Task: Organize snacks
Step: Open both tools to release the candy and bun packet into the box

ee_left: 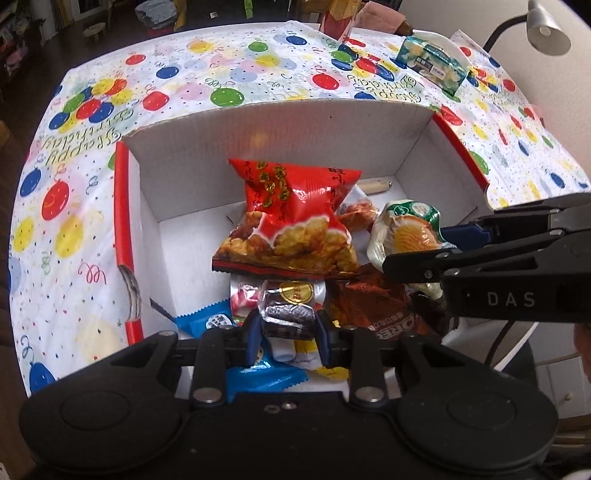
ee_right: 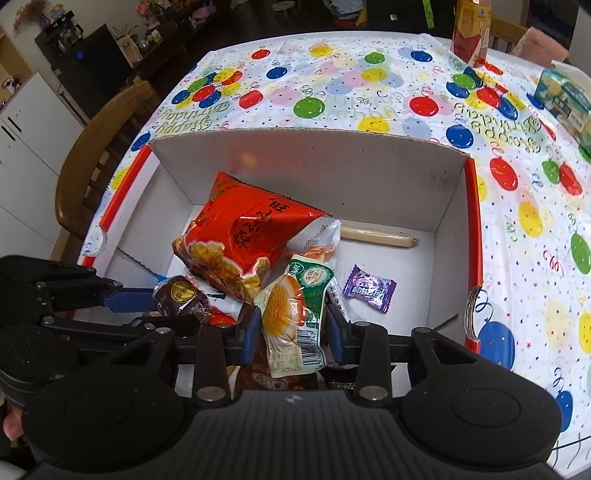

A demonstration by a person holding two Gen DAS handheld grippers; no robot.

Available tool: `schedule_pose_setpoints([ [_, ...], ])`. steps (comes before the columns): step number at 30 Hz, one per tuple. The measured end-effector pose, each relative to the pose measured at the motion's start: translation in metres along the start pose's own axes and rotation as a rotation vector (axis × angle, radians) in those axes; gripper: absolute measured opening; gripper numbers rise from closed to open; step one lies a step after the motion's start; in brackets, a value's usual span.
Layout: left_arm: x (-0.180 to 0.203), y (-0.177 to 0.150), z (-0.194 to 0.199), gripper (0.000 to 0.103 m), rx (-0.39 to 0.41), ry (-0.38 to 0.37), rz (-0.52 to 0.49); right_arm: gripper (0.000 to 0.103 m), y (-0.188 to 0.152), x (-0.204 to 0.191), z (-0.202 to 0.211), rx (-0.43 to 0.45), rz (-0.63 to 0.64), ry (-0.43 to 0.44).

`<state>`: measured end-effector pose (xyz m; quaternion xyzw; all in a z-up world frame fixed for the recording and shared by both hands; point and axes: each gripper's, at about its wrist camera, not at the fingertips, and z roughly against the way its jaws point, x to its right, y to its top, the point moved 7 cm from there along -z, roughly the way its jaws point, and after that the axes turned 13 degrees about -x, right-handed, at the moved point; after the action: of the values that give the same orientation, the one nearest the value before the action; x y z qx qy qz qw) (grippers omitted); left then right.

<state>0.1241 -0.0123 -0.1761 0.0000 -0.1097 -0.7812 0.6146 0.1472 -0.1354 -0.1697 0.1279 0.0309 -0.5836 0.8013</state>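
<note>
A white cardboard box (ee_left: 280,133) with red rims holds several snacks. My left gripper (ee_left: 287,330) is shut on a dark brown snack pack with a gold seal (ee_left: 290,310), held over the box's near side. My right gripper (ee_right: 291,332) is shut on a green and white pack with an orange picture (ee_right: 295,314); in the left wrist view that same green and white pack (ee_left: 402,229) shows at the right gripper's tips (ee_left: 417,251). A big red chip bag (ee_left: 295,221) lies in the box's middle, seen also as the red bag (ee_right: 243,236). A purple candy (ee_right: 369,288) and a beige sausage stick (ee_right: 376,236) lie on the box floor.
A balloon-print tablecloth (ee_left: 221,81) covers the table. A green and blue snack box (ee_left: 432,62) stands at the far right, a red and yellow carton (ee_right: 471,33) at the back. A wooden chair (ee_right: 96,147) stands left of the table. A desk lamp (ee_left: 543,26) hangs at the right.
</note>
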Motion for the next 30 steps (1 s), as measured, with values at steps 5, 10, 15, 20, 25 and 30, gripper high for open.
schedule_pose_setpoints([
  [5,0.002,0.000,-0.008,0.028,-0.019,0.000,-0.010,0.037,0.002,0.001,-0.004,-0.004,-0.008,-0.012],
  [10,0.001,0.002,-0.011,0.028,-0.021,-0.007,-0.007,0.037,0.003,0.002,-0.006,-0.002,-0.031,-0.012],
  [15,0.001,0.003,-0.012,0.028,-0.021,-0.012,-0.005,0.039,0.001,0.001,-0.005,0.002,-0.041,-0.003],
  [20,0.001,0.005,-0.012,0.029,-0.022,-0.009,-0.003,0.044,-0.003,0.004,0.000,0.002,-0.049,0.007],
  [25,0.003,0.008,-0.013,0.031,-0.024,-0.005,0.006,0.050,-0.008,0.010,0.010,0.019,-0.048,0.023],
  [30,0.004,0.008,-0.012,0.033,-0.017,0.002,0.033,0.052,-0.014,0.017,0.025,0.049,-0.037,0.035],
])
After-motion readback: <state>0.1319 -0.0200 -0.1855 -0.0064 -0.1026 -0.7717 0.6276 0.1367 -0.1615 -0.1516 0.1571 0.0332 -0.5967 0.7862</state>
